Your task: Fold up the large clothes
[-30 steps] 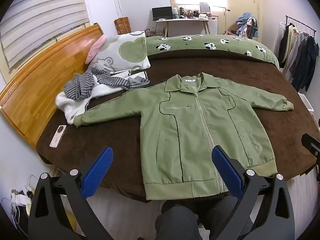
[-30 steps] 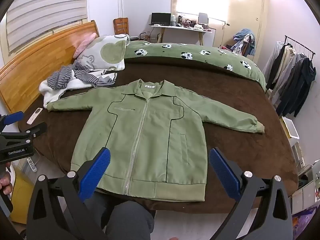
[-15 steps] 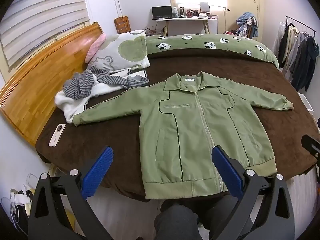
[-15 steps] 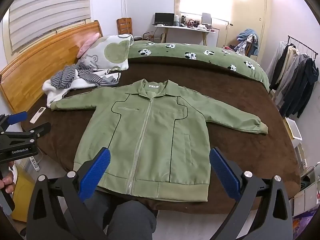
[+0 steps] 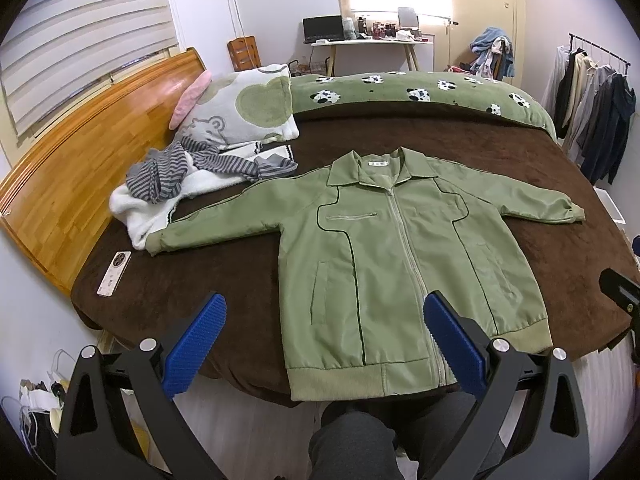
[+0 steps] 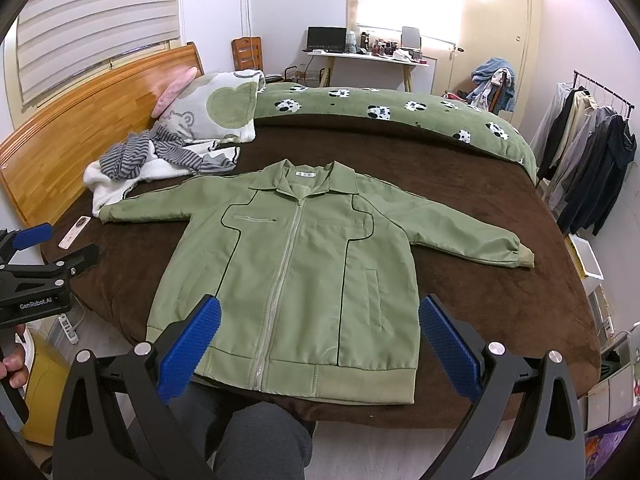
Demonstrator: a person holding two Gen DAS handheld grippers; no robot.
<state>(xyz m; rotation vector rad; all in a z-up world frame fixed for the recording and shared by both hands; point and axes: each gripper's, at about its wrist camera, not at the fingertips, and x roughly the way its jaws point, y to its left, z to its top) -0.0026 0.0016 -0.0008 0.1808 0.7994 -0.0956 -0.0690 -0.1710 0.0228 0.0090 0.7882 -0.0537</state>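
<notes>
Bedroom, daylight from a window behind a desk (image 5: 366, 42) at the far wall; slatted blind at left, clothes rack (image 6: 592, 136) at right. Brown bedspread (image 6: 460, 168) covers the bed and carries everything.

Green jacket (image 6: 296, 264) lies flat, face up, zipped, in the middle of the bedspread. Collar toward the far edge, ribbed hem along the near edge, just reaching it. Both sleeves spread out to the sides; one cuff ends near the headboard-side edge, the other toward the rack-side edge.

Wooden headboard (image 5: 76, 168) runs along the left edge. Against it a bear-print pillow (image 5: 244, 112), and in front of that a white fleece with a grey striped garment (image 5: 172, 170) heaped on top; the jacket's cuff touches the fleece. White remote (image 5: 114, 274) lies near the near left corner. Green panda-print blanket (image 6: 380, 114) rolled along the far edge.

Left gripper (image 5: 324, 332) held above the near edge, blue fingers spread wide, nothing between them. Right gripper (image 6: 318, 330) likewise over the hem, fingers wide apart, empty. Neither touches the jacket. Person's dark-trousered knee (image 6: 260, 436) sits below the near edge.
</notes>
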